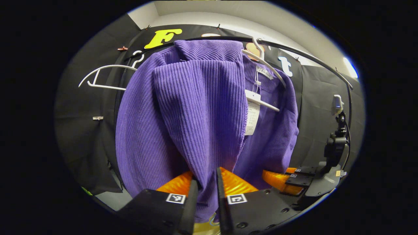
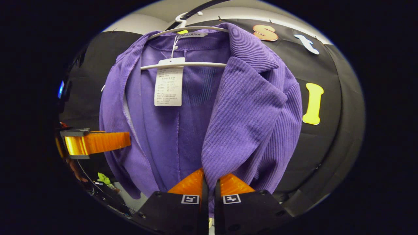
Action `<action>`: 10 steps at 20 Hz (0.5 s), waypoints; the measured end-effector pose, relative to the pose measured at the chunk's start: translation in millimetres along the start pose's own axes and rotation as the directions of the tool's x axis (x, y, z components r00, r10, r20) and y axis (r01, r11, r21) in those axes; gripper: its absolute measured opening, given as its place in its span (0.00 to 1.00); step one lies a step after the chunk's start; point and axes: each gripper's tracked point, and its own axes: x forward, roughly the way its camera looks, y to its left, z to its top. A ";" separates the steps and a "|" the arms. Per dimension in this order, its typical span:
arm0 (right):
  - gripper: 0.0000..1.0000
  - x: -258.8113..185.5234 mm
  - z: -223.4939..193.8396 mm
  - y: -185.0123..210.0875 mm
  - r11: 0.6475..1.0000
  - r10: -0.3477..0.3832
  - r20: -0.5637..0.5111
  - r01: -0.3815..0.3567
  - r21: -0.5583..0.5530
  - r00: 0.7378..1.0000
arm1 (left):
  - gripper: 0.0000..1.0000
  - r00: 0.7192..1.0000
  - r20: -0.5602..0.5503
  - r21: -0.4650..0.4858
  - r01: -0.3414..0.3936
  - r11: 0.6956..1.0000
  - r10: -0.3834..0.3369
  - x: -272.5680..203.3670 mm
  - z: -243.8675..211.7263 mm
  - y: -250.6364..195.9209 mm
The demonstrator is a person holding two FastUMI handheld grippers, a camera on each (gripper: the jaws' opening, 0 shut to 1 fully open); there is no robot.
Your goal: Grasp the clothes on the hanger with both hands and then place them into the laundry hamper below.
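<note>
Hanging purple jacket [image 1: 183, 111] pinched between left gripper [image 1: 207, 182] and right gripper [image 2: 209, 187] fingers.

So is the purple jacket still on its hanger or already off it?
On. The purple jacket drapes from the white hanger, hooked over the rail, with both grippers shut on its front panels.

A purple ribbed corduroy jacket [image 1: 183, 111] hangs open on a white hanger [image 1: 264, 65] from a dark rail, spreading over the centre of the left gripper view from the top edge to the bottom. In the right gripper view the jacket [image 2: 248, 111] shows its smoother lining at centre, a white paper tag [image 2: 168, 85] dangling at upper centre from the hanger [image 2: 183, 65], and a wide lapel folded over at the right.
</note>
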 end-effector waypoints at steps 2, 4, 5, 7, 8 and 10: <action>0.11 -1.2 -1.3 -5.8 1.000 -0.019 -0.011 0.019 -0.019 1.000 | 0.03 1.000 0.003 -0.026 -0.002 1.000 0.002 0.6 2.4 3.7; 0.11 -4.2 -0.7 -6.7 0.999 -0.029 -0.012 0.029 -0.033 0.999 | 0.05 1.000 -0.004 -0.032 0.009 0.999 -0.009 -0.2 2.9 2.8; 0.11 -6.3 0.3 -7.4 0.999 -0.035 -0.012 0.034 -0.038 0.999 | 0.05 1.000 -0.003 -0.028 0.009 1.000 -0.009 -2.0 4.5 3.7; 0.11 -11.8 7.3 -11.2 0.997 -0.049 -0.001 0.048 -0.052 0.999 | 0.05 1.000 -0.008 -0.024 0.009 1.000 -0.010 -6.8 6.5 4.1; 0.11 -15.9 14.4 -11.5 0.997 -0.054 0.014 0.055 -0.056 0.998 | 0.05 1.000 -0.002 -0.021 0.010 1.000 -0.010 -10.9 9.6 3.9; 0.11 -25.6 35.0 -16.8 0.995 -0.074 0.056 0.077 -0.064 0.996 | 0.05 1.000 0.018 -0.006 0.006 1.000 -0.006 -21.4 22.8 5.0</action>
